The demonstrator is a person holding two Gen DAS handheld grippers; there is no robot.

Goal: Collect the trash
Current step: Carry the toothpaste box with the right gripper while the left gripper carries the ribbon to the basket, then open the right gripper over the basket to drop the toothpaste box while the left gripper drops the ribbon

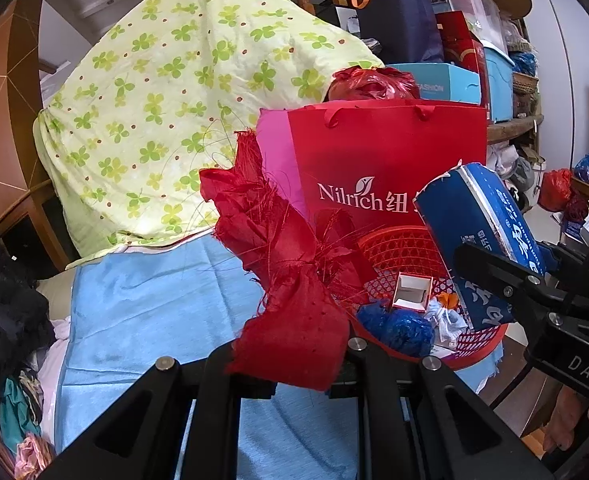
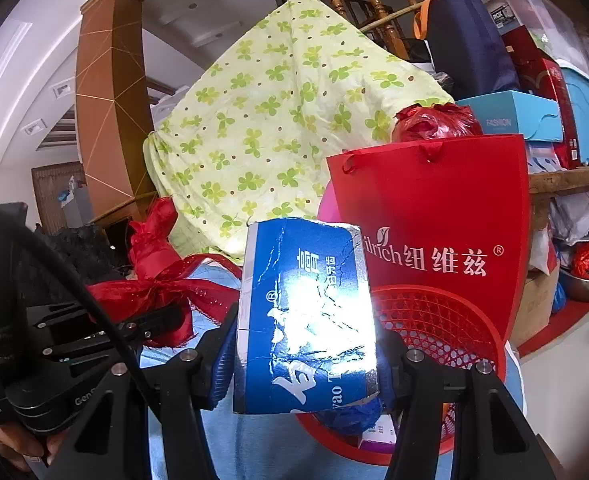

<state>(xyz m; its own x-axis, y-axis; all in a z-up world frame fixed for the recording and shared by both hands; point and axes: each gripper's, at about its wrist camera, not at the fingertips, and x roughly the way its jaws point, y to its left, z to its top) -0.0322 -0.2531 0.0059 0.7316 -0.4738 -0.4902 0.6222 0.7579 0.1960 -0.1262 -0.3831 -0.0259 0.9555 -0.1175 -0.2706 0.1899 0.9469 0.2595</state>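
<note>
My left gripper (image 1: 294, 354) is shut on a frayed red cloth scrap (image 1: 282, 264) and holds it up just left of the red mesh basket (image 1: 410, 248). The basket holds a small open box (image 1: 412, 292), a blue plastic wad (image 1: 398, 328) and white scraps. My right gripper (image 2: 304, 354) is shut on a torn blue toothpaste carton (image 2: 306, 316), held over the basket's (image 2: 434, 320) near rim. In the left wrist view the carton (image 1: 478, 232) and the right gripper (image 1: 506, 276) hang above the basket's right side. The red cloth (image 2: 162, 276) shows at left in the right wrist view.
A red Nilrich paper bag (image 1: 378, 164) stands behind the basket. A green clover-print quilt (image 1: 182, 100) is piled at the back left. A light blue sheet (image 1: 154, 312) covers the surface. Boxes and bins (image 1: 466, 52) are stacked on the right; dark clothes (image 1: 2, 300) lie at left.
</note>
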